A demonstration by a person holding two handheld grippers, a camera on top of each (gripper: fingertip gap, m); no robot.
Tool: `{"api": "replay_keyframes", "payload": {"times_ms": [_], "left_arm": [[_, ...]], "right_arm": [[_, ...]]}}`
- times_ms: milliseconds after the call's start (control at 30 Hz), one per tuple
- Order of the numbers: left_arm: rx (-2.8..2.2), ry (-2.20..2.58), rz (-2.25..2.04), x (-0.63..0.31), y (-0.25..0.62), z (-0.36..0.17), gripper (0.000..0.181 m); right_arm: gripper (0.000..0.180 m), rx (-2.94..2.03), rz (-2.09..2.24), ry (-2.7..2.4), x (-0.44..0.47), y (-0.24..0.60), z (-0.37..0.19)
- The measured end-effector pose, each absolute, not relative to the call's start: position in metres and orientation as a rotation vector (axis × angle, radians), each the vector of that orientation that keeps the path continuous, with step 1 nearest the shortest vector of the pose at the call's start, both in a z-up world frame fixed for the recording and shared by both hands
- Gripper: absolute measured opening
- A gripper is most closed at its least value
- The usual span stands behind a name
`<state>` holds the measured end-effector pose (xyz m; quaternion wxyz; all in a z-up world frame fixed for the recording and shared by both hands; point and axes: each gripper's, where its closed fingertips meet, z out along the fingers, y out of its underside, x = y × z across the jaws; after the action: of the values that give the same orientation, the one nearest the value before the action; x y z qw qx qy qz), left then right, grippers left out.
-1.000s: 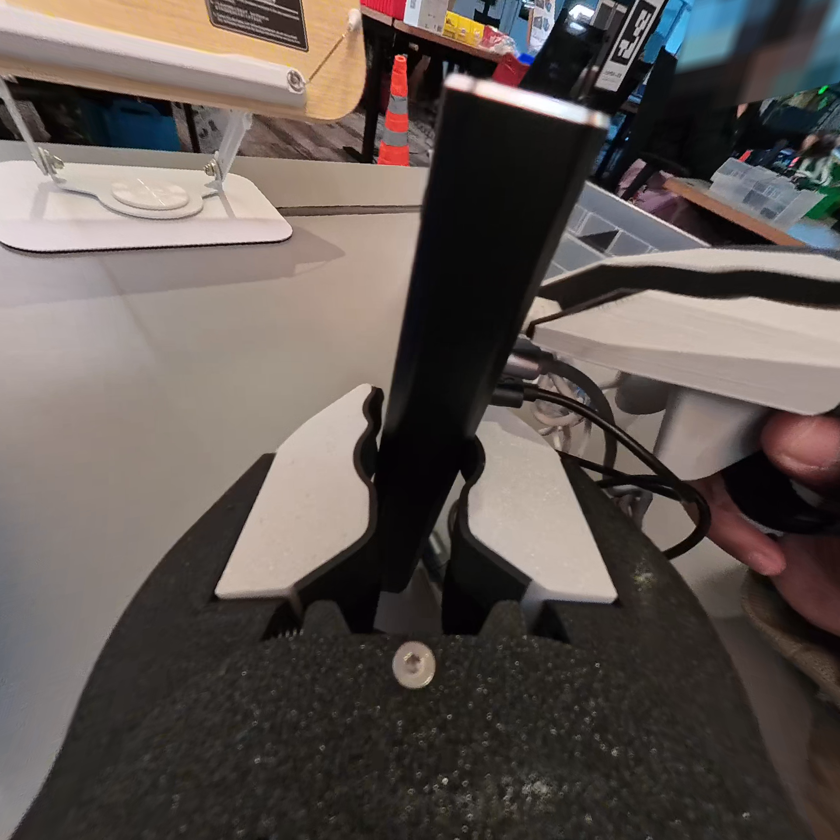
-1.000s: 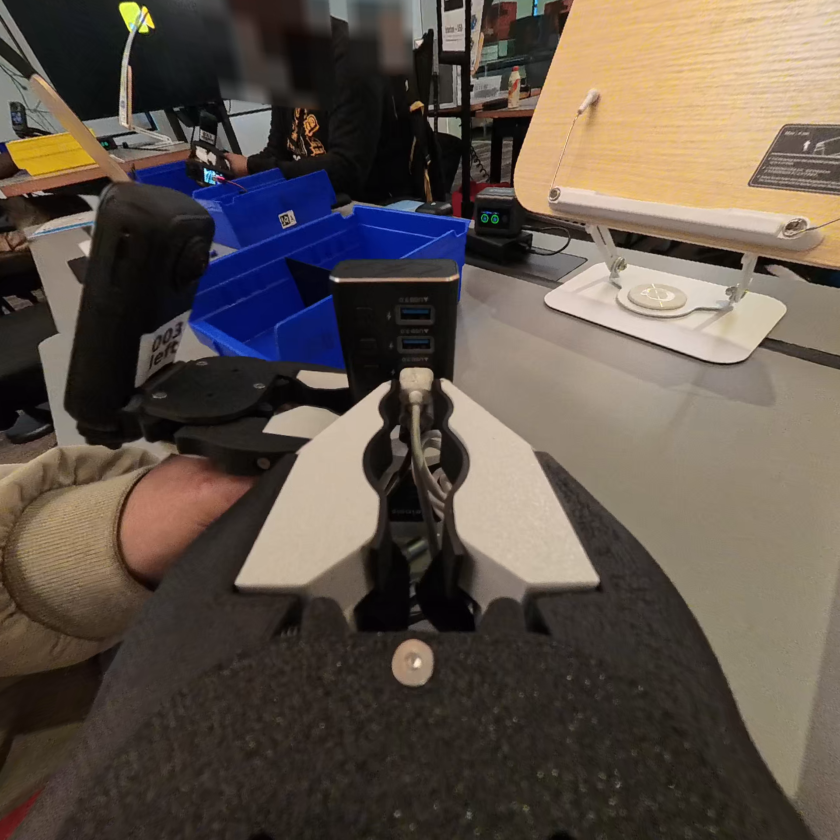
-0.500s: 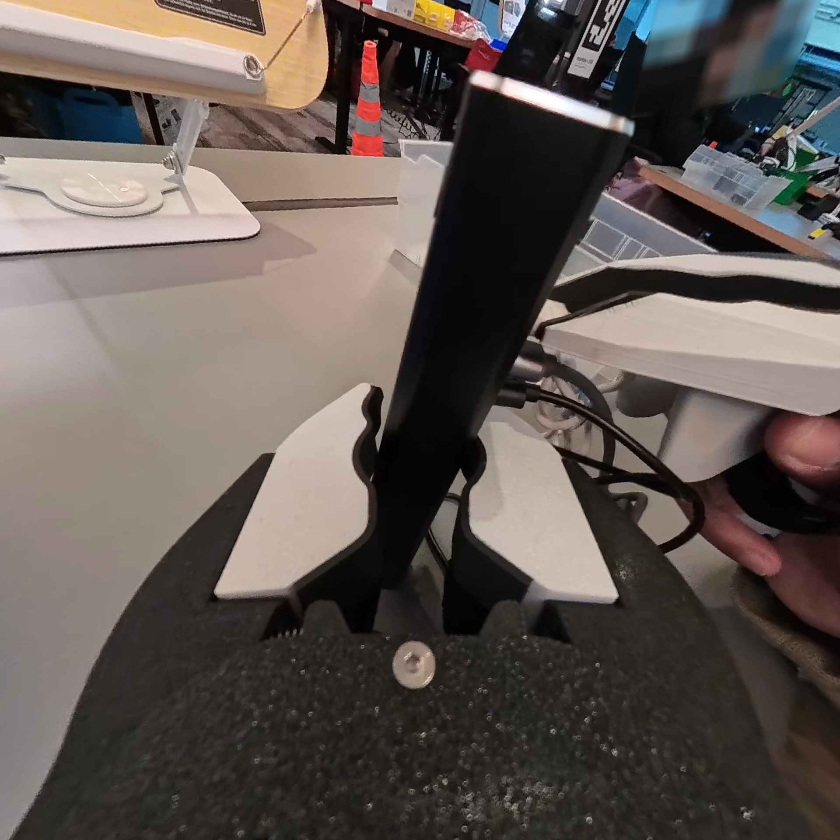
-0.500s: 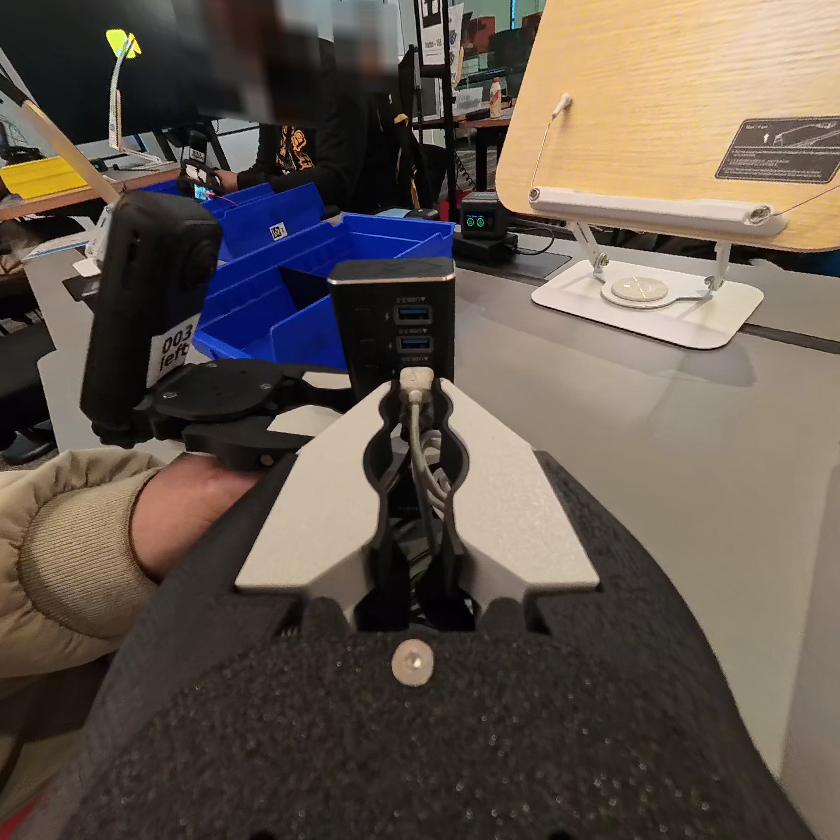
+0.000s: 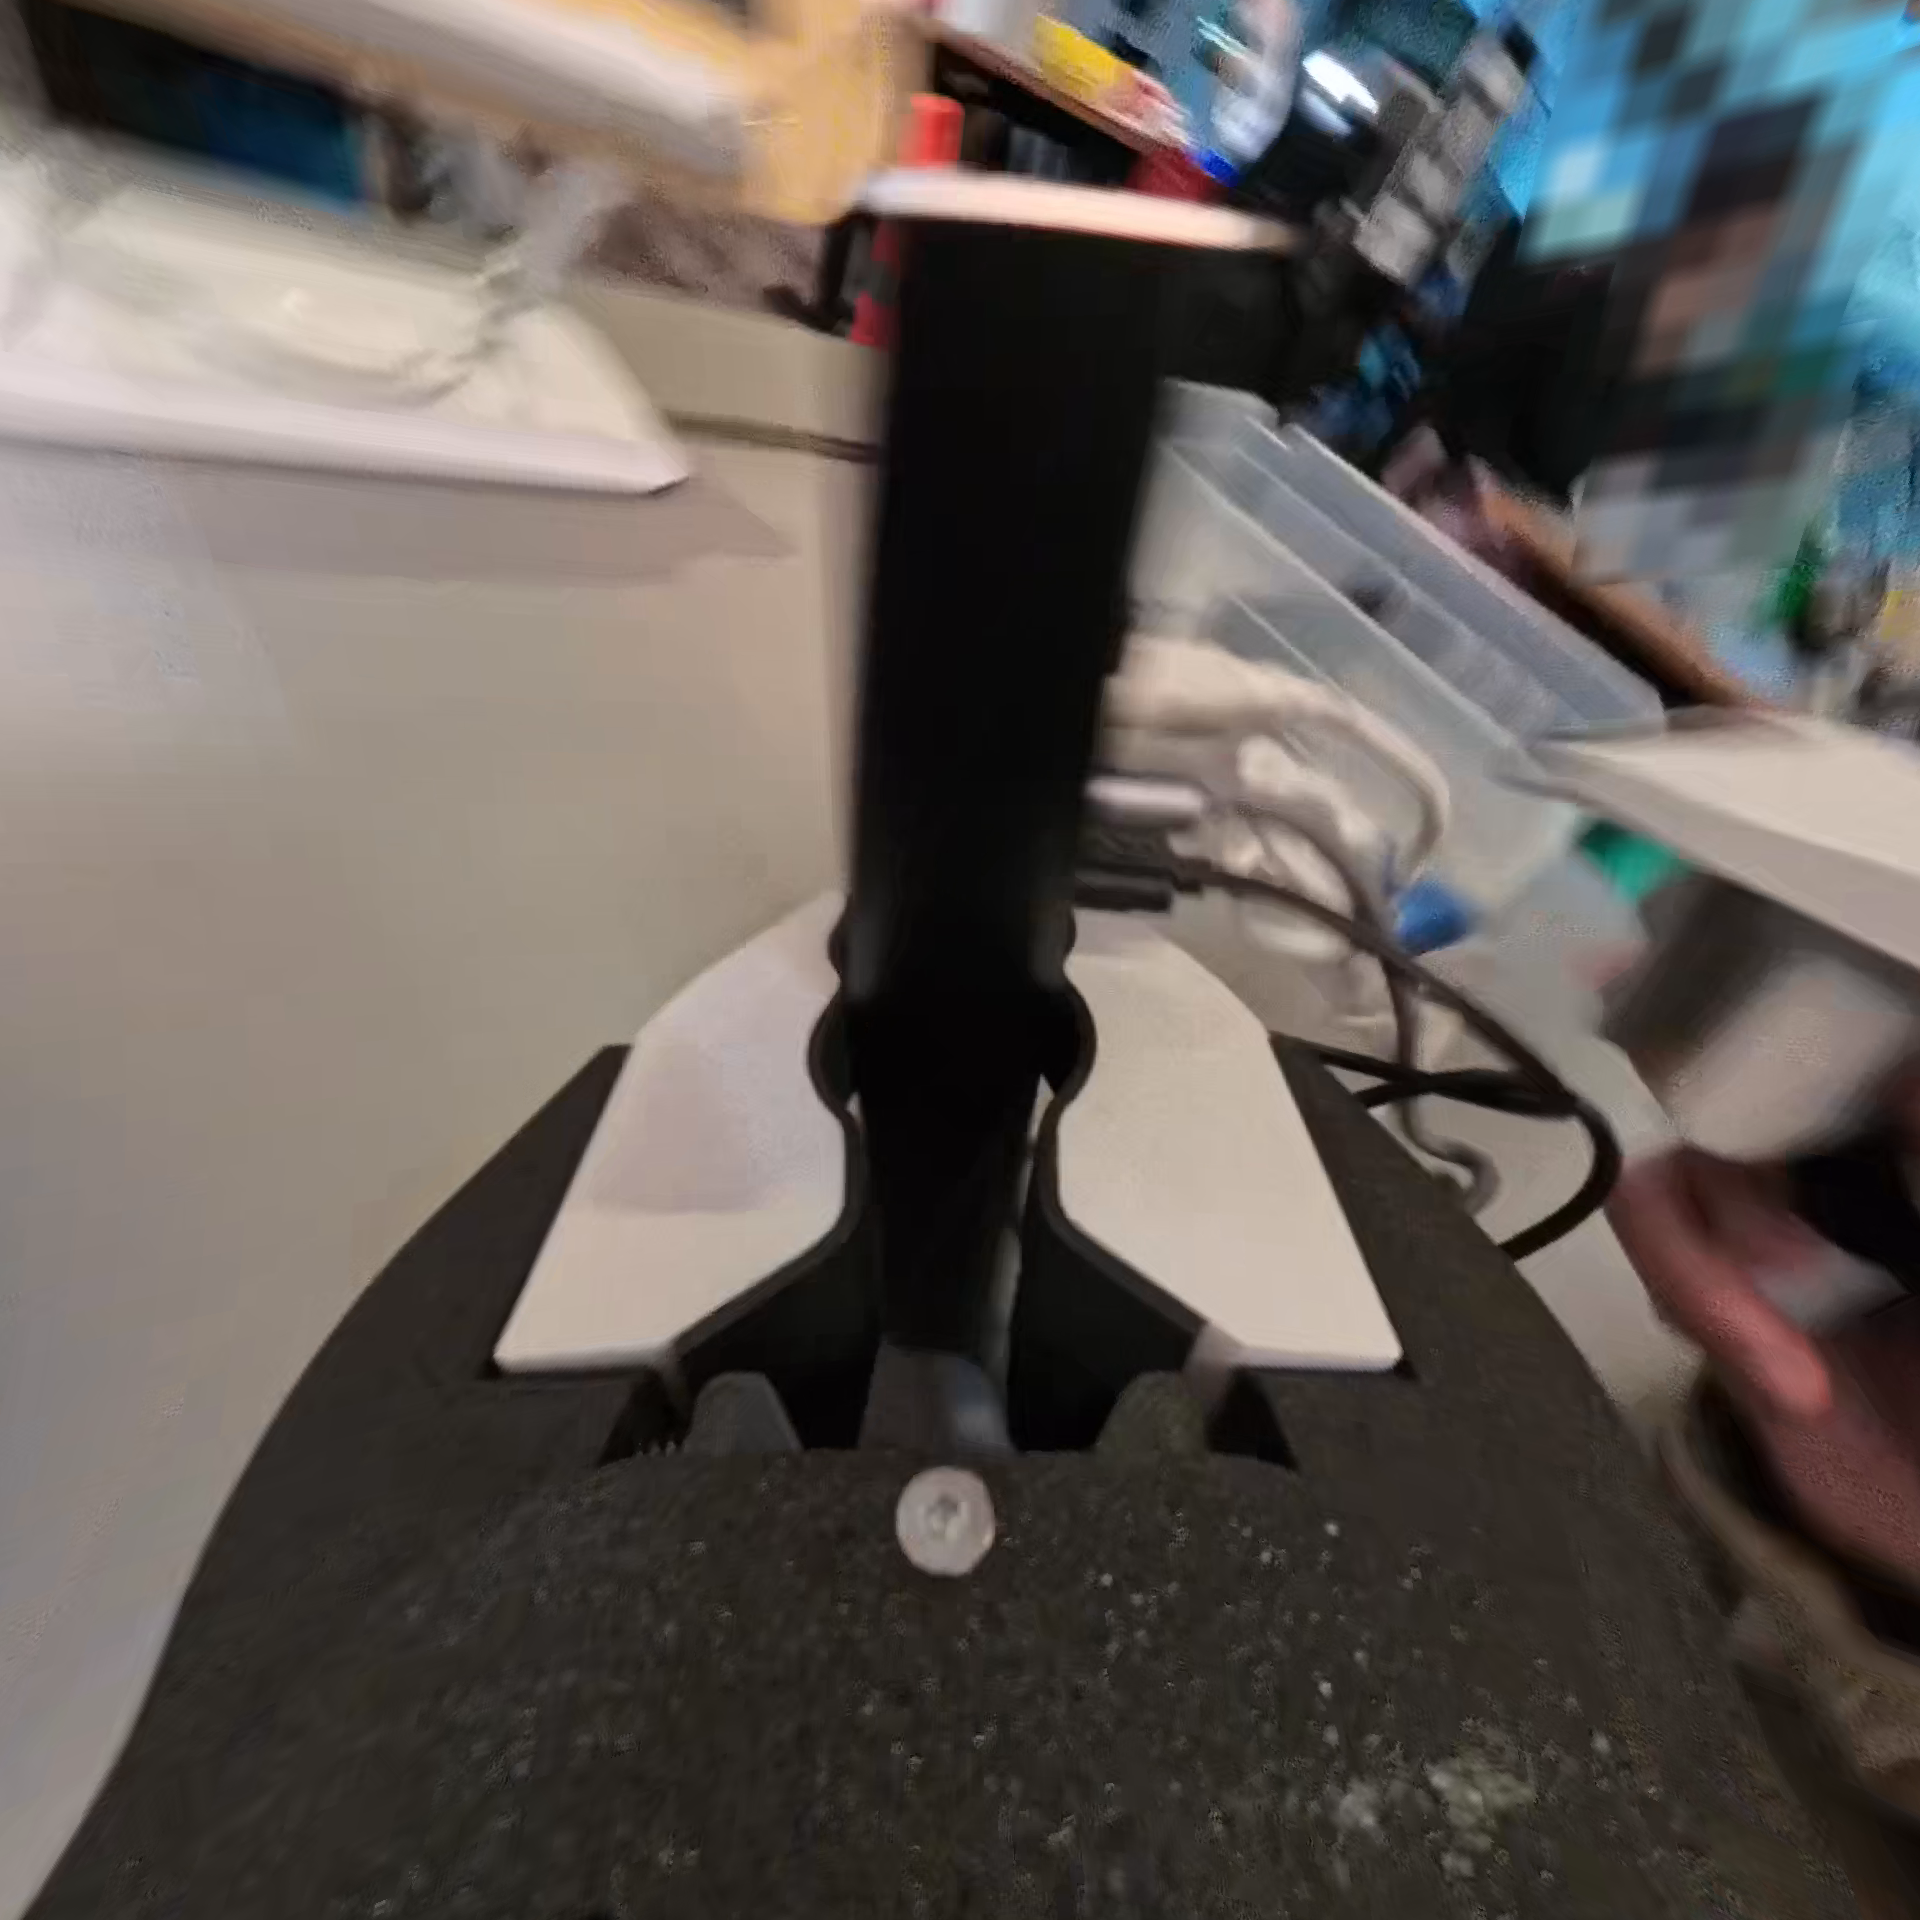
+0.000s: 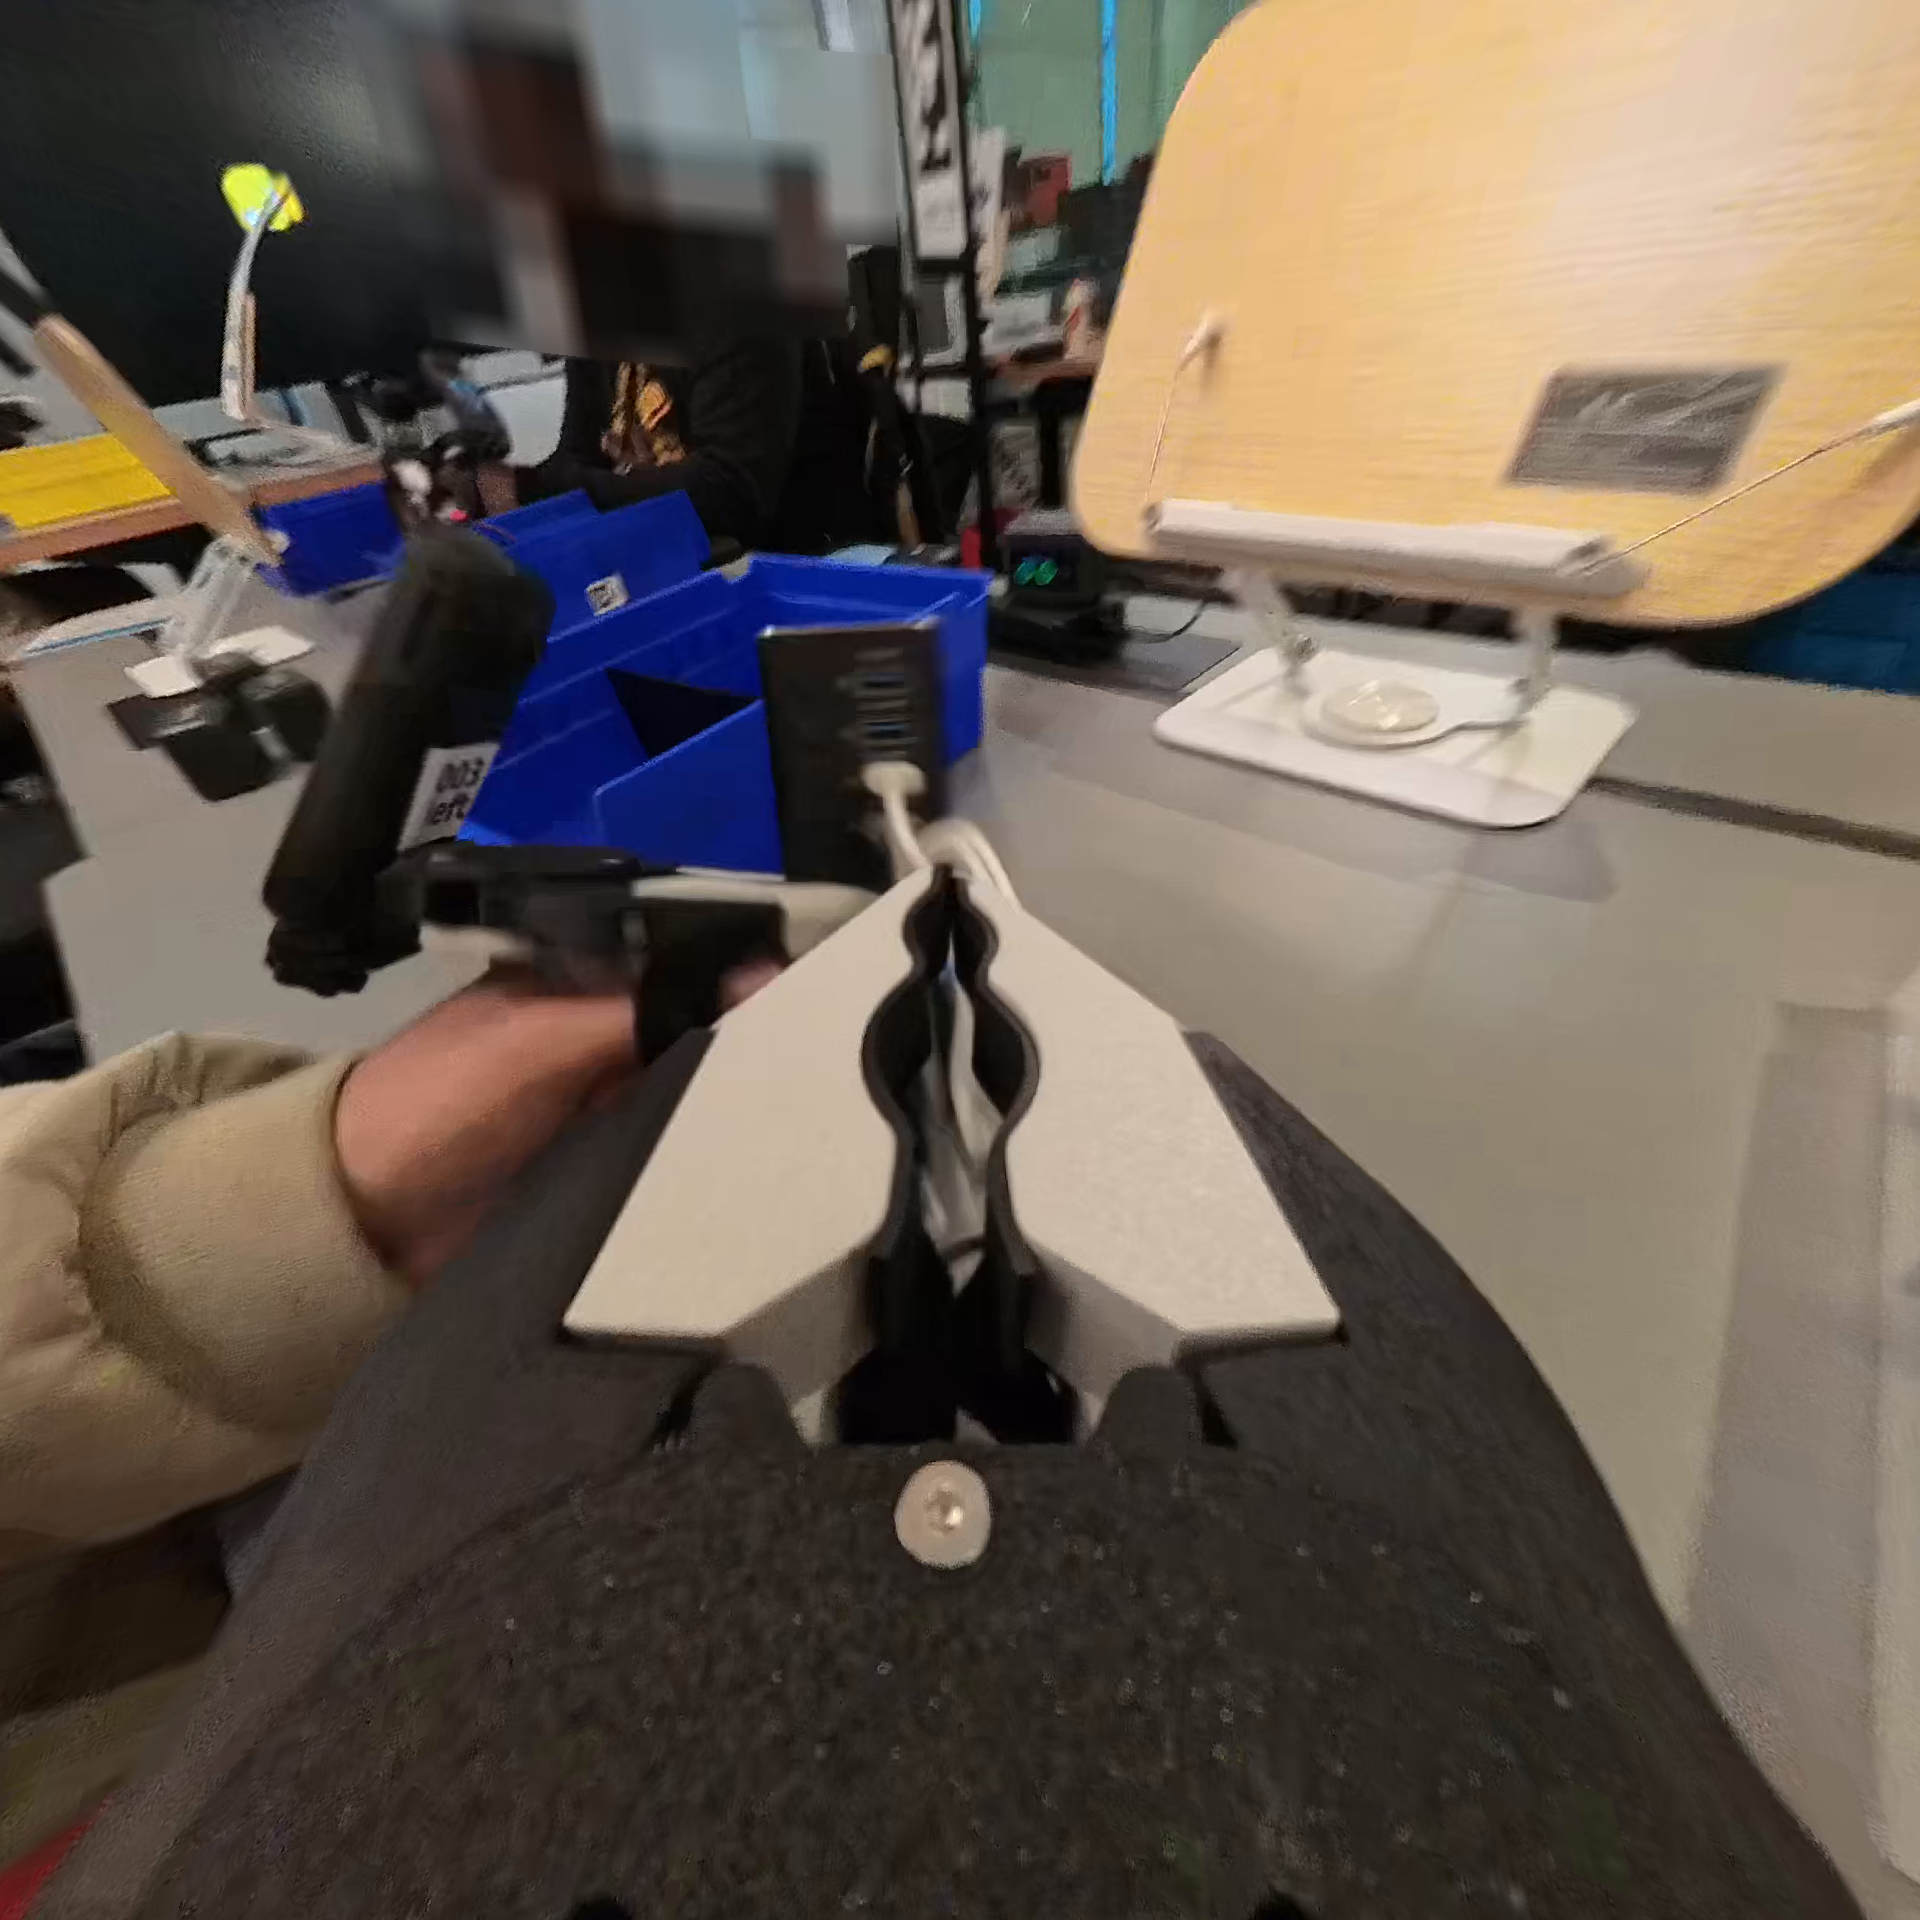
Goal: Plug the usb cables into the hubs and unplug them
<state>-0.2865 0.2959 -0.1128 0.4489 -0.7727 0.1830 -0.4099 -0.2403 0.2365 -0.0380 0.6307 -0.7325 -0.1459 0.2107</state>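
Note:
My left gripper (image 5: 951,935) is shut on the lower part of a black USB hub (image 5: 997,623) and holds it upright above the grey table. A white cable (image 5: 1247,707) and black cables (image 5: 1475,1049) hang from the hub's right side. In the right wrist view the hub (image 6: 831,727) stands a little ahead of my right gripper (image 6: 943,883). A white plug (image 6: 888,779) sits in one of its ports. The right gripper's jaws are closed on the white cable just behind that plug. The left gripper (image 6: 623,914) shows below the hub. Both views are blurred.
A wooden book stand on a white base (image 6: 1392,717) stands at the back of the grey table (image 6: 1507,1091). Blue bins (image 6: 727,665) sit behind the hub. A clear plastic organiser (image 5: 1403,582) lies to the right. A person's hand (image 6: 488,1081) holds the left gripper.
The hub and my right gripper have drawn apart; the plug is still in its port and the jaws now pinch the cable behind it. The hub stands more upright. Both views have blurred with motion.

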Motion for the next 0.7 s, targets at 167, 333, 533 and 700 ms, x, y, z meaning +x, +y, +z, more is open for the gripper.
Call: {"api": "replay_keyframes", "payload": {"times_ms": [167,333,533,700], "left_arm": [[-1.779,0.531,-0.908,-0.309,0.308,-0.080,0.030],[-1.850,0.498,-0.912,-0.310,0.307,-0.095,0.030],[-1.780,0.660,-0.800,-0.288,0.282,-0.081,0.030],[-1.786,0.674,-0.809,-0.277,0.269,-0.084,0.030]], "right_arm": [[0.000,-1.694,0.546,-0.369,-0.232,0.240,-0.033],[0.017,-1.579,0.498,-0.422,-0.234,0.242,-0.009],[0.053,-1.729,0.436,-0.513,-0.272,0.262,-0.025],[0.022,-1.761,0.501,-0.478,-0.283,0.264,-0.033]]}}
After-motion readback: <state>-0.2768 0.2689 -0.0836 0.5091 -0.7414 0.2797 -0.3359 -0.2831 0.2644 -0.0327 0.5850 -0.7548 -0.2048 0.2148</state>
